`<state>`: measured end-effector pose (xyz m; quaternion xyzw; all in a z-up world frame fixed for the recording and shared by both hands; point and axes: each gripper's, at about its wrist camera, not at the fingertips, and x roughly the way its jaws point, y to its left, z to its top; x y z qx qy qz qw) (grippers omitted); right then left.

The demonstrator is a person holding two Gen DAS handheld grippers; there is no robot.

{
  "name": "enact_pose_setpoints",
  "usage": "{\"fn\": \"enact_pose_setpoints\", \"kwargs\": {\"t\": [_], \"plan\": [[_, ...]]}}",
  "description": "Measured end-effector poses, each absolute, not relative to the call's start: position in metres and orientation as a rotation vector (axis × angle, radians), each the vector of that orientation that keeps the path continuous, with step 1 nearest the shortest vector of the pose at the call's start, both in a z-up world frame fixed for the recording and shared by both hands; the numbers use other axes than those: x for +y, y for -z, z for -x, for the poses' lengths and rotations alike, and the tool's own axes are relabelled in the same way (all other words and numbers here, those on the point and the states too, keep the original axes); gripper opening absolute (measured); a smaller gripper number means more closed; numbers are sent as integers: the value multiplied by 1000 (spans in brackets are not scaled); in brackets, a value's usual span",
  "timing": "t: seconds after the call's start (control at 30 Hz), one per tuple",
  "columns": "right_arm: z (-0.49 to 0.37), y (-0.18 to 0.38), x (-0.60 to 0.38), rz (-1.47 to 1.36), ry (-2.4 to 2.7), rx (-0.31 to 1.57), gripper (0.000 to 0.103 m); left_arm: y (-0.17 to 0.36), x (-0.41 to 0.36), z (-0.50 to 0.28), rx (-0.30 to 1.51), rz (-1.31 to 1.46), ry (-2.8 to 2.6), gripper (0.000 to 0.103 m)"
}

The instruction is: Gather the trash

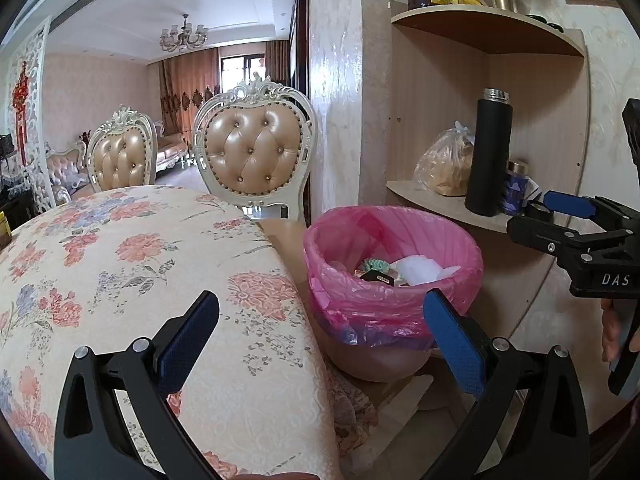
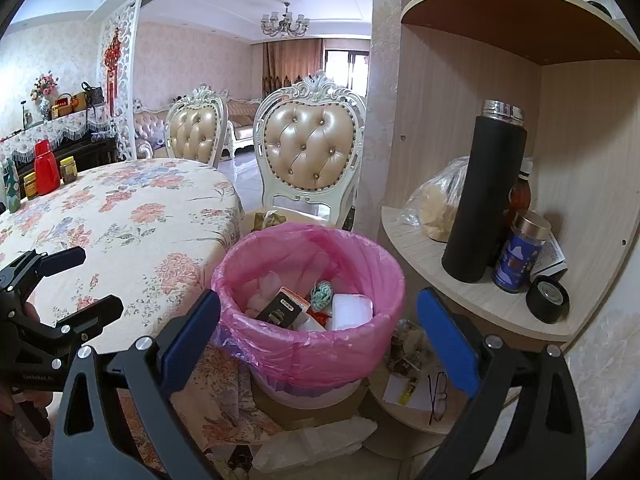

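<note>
Here, line by line:

Left gripper (image 1: 320,332): hovering with jaws spread wide, holding nothing; one finger sitting over the flowered tablecloth, the other just in front of the bin's near rim.

Right gripper (image 2: 318,330): also gaping wide and gripping nothing; hanging just above and in front of the bin, framing its mouth between the blue pads (image 2: 448,336).

Trash bin (image 2: 312,344): standing on the floor between the table's edge and the corner shelf, lined with a pink bag (image 1: 400,304) folded over the rim.

Trash in the bin: lying well below both sets of jaws, touching neither; a dark carton (image 2: 282,308), a teal crumpled scrap (image 2: 322,294) and a white block (image 2: 352,312) resting side by side.

Table (image 1: 120,264): stretching off to the left of the bin under a floral cloth.

Corner shelf (image 2: 460,280): sitting to the right of the bin, carrying a black flask (image 2: 484,200), a blue jar (image 2: 520,256) and a clear bag of something tan (image 1: 444,164).

Floor beside the bin: showing scattered scraps (image 2: 408,352), papers and a pair of glasses (image 2: 438,394) on a low shelf board.
</note>
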<state>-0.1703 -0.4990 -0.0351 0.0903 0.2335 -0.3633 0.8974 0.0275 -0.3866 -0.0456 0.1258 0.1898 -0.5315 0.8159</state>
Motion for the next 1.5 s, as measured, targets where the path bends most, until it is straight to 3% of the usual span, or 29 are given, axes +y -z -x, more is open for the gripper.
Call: {"fn": "enact_pose_setpoints", "kwargs": {"t": [1.5], "plan": [[169,46,-499,-213,748,486,98,47,-390,-26,393,-272,1130,96]]}}
